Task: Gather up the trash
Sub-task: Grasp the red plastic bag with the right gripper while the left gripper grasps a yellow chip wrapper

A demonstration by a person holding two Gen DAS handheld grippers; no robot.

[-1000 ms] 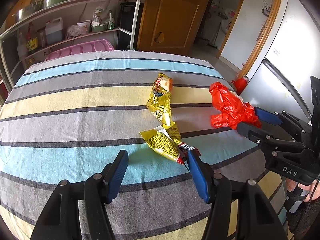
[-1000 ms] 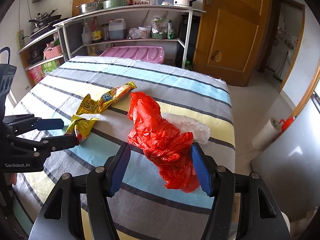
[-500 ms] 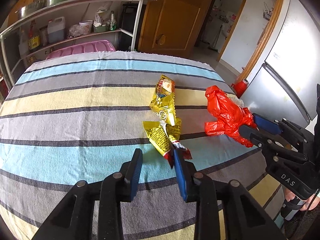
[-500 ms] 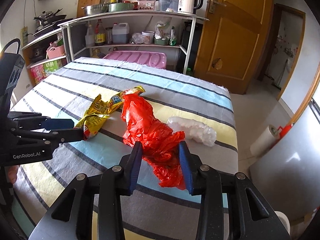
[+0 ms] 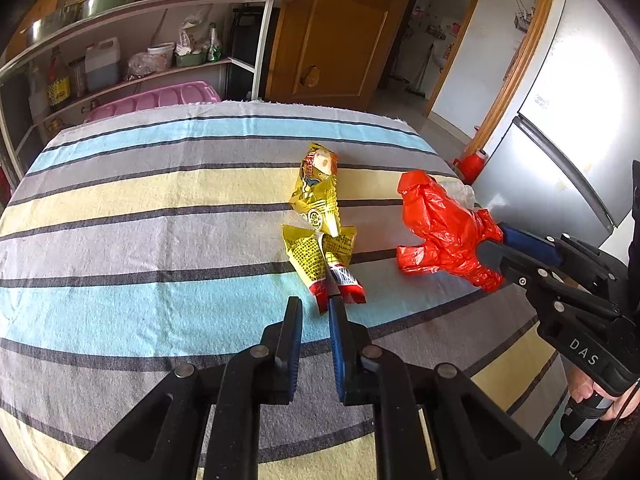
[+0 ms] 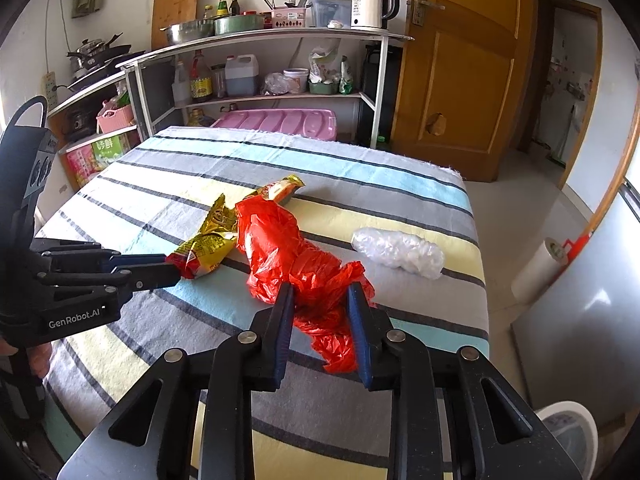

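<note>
My left gripper (image 5: pixel 314 306) is shut on the red end of a yellow snack wrapper (image 5: pixel 320 258), which also shows in the right wrist view (image 6: pixel 204 250). A second gold wrapper (image 5: pixel 318 196) lies just beyond it. My right gripper (image 6: pixel 320 296) is shut on a crumpled red plastic bag (image 6: pixel 292 256), lifted slightly off the striped tablecloth (image 5: pixel 140 208). The bag (image 5: pixel 440 224) and right gripper (image 5: pixel 496 248) also show at the right of the left wrist view. A clear crumpled plastic bag (image 6: pixel 398 252) lies to the right of the red bag.
A metal shelf rack (image 6: pixel 260 64) with bottles, pots and a kettle stands behind the table. A pink tray (image 6: pixel 276 122) sits at the far table edge. A wooden door (image 6: pixel 460 72) and a fridge (image 5: pixel 568 128) are to the right. A white bin (image 6: pixel 568 428) stands lower right.
Both grippers closed from open: the left on the yellow wrapper's end, the right on the red bag. Both pieces have been lifted and pulled slightly toward me.
</note>
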